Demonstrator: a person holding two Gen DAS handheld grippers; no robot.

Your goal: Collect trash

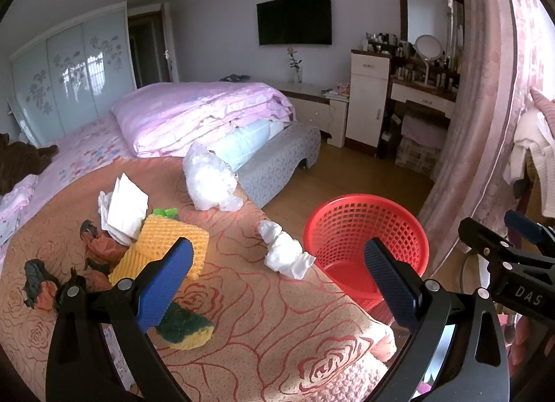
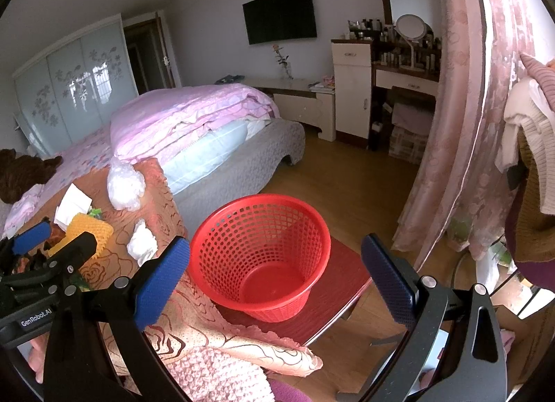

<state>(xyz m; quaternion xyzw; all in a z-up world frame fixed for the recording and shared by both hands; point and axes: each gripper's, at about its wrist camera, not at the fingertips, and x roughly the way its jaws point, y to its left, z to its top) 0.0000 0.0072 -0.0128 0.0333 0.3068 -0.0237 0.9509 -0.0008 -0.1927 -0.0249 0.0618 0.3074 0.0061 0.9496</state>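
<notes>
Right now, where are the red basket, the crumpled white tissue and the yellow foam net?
red basket [image 2: 256, 284], right wrist view, inside floor.
crumpled white tissue [image 1: 282, 251], left wrist view, middle.
yellow foam net [image 1: 166, 239], left wrist view, top face.

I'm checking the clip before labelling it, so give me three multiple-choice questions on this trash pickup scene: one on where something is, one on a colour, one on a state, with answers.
1. Where does the red basket stand?
A. on the bed cover
B. on a low red stool beside the bed
C. under the dressing table

2. What colour is the foam net sleeve on the bed cover?
A. yellow
B. blue
C. white

3. In what state is the basket?
A. full of paper
B. tipped on its side
C. upright and empty

Answers: 1 B, the right wrist view shows the basket on the red stool by the cover's edge. 2 A, the sleeve is yellow, next to the white tissue. 3 C, the basket's bare bottom shows through its open top.
</notes>
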